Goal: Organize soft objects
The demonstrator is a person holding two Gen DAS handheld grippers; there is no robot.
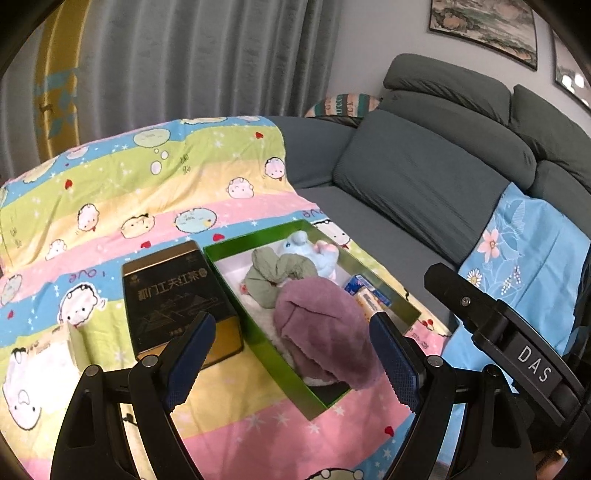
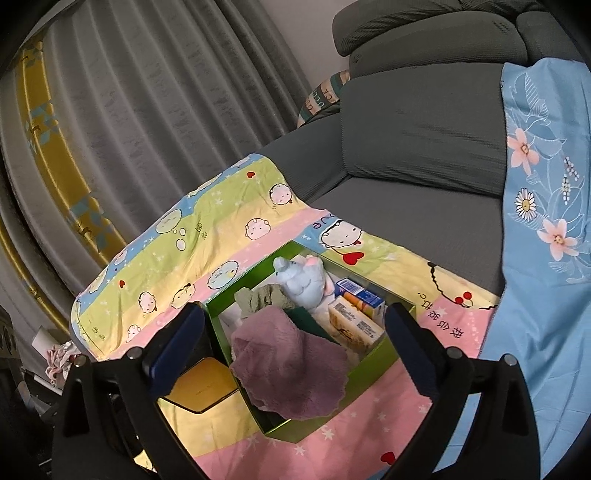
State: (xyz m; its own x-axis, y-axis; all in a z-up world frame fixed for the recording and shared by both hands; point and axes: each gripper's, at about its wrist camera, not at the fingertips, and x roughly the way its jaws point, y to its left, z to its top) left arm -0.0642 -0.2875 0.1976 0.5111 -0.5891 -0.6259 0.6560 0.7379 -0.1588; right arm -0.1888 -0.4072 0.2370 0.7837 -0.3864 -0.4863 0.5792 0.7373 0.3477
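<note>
Between the spread, empty fingers of both the left gripper [image 1: 291, 354] and right gripper [image 2: 291, 350] lies a purple towel [image 1: 325, 328], topmost in the green box [image 1: 258, 343]. Only the left view shows the black tin's [image 1: 177, 291] lettered lid; beyond sits a blue plush [image 2: 301, 278], then the grey sofa [image 2: 424, 155].

Grey sofa [image 1: 424, 184], cartoon-print blanket [image 1: 147, 192], blue floral cloth [image 2: 546, 258], grey curtains [image 1: 192, 59], framed pictures [image 1: 484, 29], black-and-gold tin [image 1: 177, 295]

"DAS": white letters on black gripper body [image 1: 532, 363], 4 o'clock. Chinese gold characters on black tin [image 1: 177, 295]. "love" on cartoon blanket [image 1: 86, 275], 9 o'clock.
</note>
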